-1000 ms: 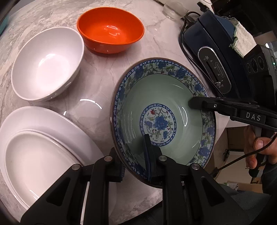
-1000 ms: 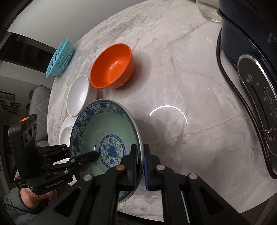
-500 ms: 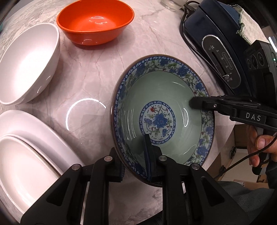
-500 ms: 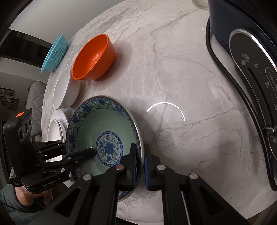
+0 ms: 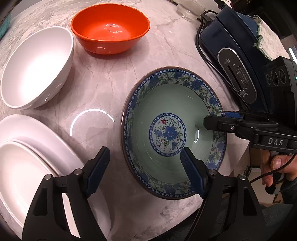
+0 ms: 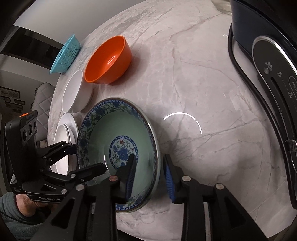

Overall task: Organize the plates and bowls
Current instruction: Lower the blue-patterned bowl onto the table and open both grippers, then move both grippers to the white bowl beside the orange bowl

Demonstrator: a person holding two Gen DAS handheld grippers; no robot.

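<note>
A blue-flowered green bowl (image 5: 167, 103) (image 6: 115, 126) rests on the marble table near its front edge. My left gripper (image 5: 144, 165) (image 6: 83, 157) straddles the bowl's near-left rim, one finger outside and one inside; its jaws are opening and the pads stand off the rim. My right gripper (image 6: 149, 166) (image 5: 213, 120) straddles the right rim the same way, its jaws opening with a gap on both sides. An orange bowl (image 5: 109, 27) (image 6: 109, 61) and a white bowl (image 5: 37, 68) (image 6: 74, 92) stand behind. Stacked white plates (image 5: 22, 157) (image 6: 63, 133) lie to the left.
A dark blue appliance (image 5: 233, 55) (image 6: 269, 74) with a black cord stands on the right side of the table. A glass (image 5: 189, 11) sits behind it. A teal basket (image 6: 66, 53) is at the far left edge. A person's hand (image 5: 274, 166) holds the right gripper.
Both grippers were shut on the flowered bowl's rim; now both have opened and let go. The bowl sits on the table.
</note>
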